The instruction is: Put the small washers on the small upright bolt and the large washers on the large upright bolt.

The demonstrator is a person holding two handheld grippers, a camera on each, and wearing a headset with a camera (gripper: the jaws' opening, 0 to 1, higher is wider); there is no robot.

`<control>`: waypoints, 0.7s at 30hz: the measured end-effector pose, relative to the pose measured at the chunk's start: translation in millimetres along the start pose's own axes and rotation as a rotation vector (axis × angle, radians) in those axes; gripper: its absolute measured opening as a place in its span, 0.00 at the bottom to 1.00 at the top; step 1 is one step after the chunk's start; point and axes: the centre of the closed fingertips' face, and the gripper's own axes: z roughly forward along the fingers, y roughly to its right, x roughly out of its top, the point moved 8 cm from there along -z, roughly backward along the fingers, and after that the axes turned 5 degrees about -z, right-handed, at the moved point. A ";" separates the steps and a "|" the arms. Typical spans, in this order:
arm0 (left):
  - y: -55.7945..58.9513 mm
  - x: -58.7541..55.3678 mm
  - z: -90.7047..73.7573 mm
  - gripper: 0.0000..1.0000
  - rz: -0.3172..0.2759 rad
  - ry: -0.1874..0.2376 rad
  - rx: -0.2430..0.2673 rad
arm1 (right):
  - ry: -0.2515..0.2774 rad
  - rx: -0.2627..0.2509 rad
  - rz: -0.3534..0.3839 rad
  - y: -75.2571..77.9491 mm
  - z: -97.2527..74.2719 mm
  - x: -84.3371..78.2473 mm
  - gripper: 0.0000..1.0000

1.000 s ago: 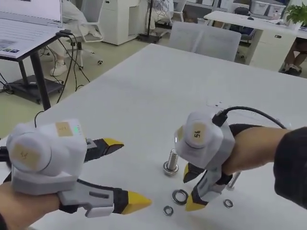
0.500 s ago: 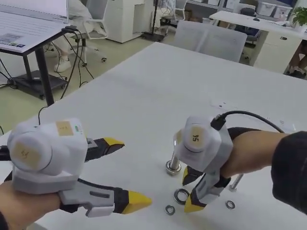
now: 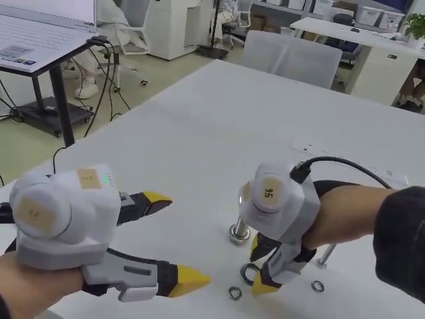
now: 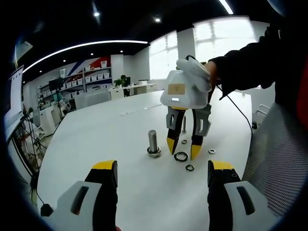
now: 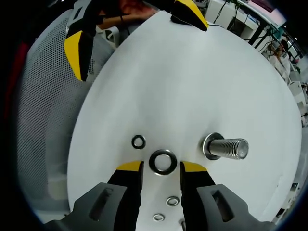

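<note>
A large washer (image 5: 162, 161) lies flat on the white table, just ahead of my right gripper (image 5: 162, 168), whose open jaws point down and stand on either side of it. The same large washer (image 3: 247, 272) shows partly behind the right gripper (image 3: 257, 267) in the head view. The large upright bolt (image 3: 240, 228) stands just beyond it. A small upright bolt (image 3: 325, 255) is half hidden behind the right hand. Small washers (image 3: 234, 292) (image 3: 318, 286) lie nearby. My left gripper (image 3: 174, 239) hovers open and empty at the lower left.
The white table (image 3: 219, 133) stretches away toward a grey chair (image 3: 292, 56). A second table with a laptop (image 3: 40, 33) stands at the far left. The table's near edge runs under my left gripper.
My right gripper has sunk and shifted slightly left, so its jaws now straddle the large washer. The left gripper has stayed put.
</note>
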 end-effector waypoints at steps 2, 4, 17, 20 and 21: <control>-0.3 0.0 -0.1 0.76 -0.001 0.001 0.000 | 0.001 -0.001 0.001 0.5 0.0 0.1 0.30; -0.7 0.3 -0.3 0.76 -0.001 0.002 0.002 | 0.000 -0.001 0.001 1.0 0.0 0.1 0.29; -1.2 -0.1 -0.6 0.75 -0.004 0.007 0.004 | 0.003 -0.003 0.034 4.9 0.5 -0.3 0.25; -1.0 -0.1 -0.7 0.75 -0.003 0.007 0.005 | 0.000 -0.001 0.041 4.8 0.7 0.2 0.25; -0.9 -0.1 -0.7 0.75 -0.003 0.007 0.005 | -0.003 -0.002 0.040 4.5 0.8 0.4 0.25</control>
